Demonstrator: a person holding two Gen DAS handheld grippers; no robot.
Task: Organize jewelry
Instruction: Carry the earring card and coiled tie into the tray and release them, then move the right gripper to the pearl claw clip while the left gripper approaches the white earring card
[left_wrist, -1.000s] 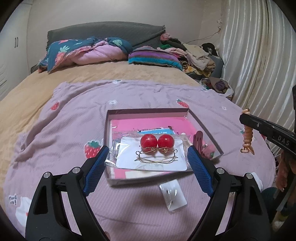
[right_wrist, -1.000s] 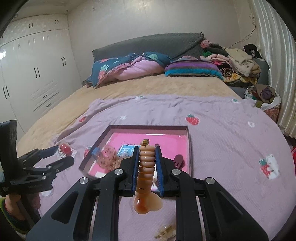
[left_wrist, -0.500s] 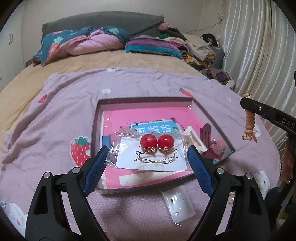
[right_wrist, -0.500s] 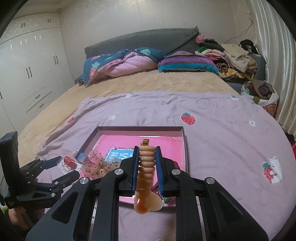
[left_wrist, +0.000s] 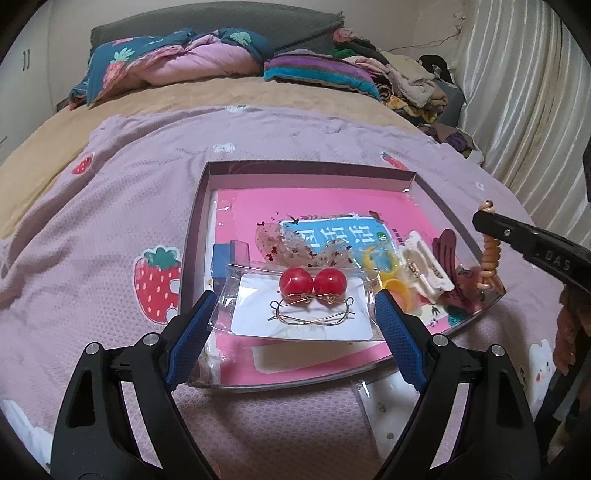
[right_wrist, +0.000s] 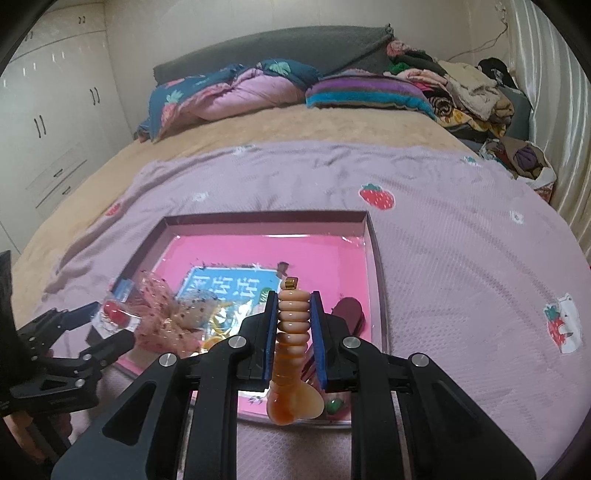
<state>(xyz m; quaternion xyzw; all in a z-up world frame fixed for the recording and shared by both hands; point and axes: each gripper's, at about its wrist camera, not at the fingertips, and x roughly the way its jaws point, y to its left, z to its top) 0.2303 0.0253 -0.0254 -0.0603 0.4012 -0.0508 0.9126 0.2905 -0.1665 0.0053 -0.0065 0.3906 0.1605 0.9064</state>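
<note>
My left gripper (left_wrist: 295, 314) is shut on a clear packet with two red ball earrings on a white card (left_wrist: 301, 306), held over the near part of the shallow box (left_wrist: 306, 168). My right gripper (right_wrist: 294, 321) is shut on an amber spiral hair clip (right_wrist: 293, 350), held upright above the box's near right part (right_wrist: 373, 236). In the left wrist view the right gripper (left_wrist: 491, 225) and the spiral clip (left_wrist: 489, 258) hang over the box's right edge. The left gripper (right_wrist: 92, 321) with the red earrings (right_wrist: 112, 312) shows at the left of the right wrist view.
The box lies on a lilac strawberry blanket (left_wrist: 110, 206) on a bed. Inside it are a pink booklet (left_wrist: 314, 206), a sequined mesh bow (left_wrist: 295, 247), a white claw clip (left_wrist: 424, 266), a maroon clip (left_wrist: 448, 243) and yellow rings (left_wrist: 391, 284). A small clear packet (left_wrist: 384, 406) lies before the box. Curtains (left_wrist: 535, 92) hang on the right.
Both grippers have moved forward over the box with their items still held. The box now looks closer and larger in both views.
</note>
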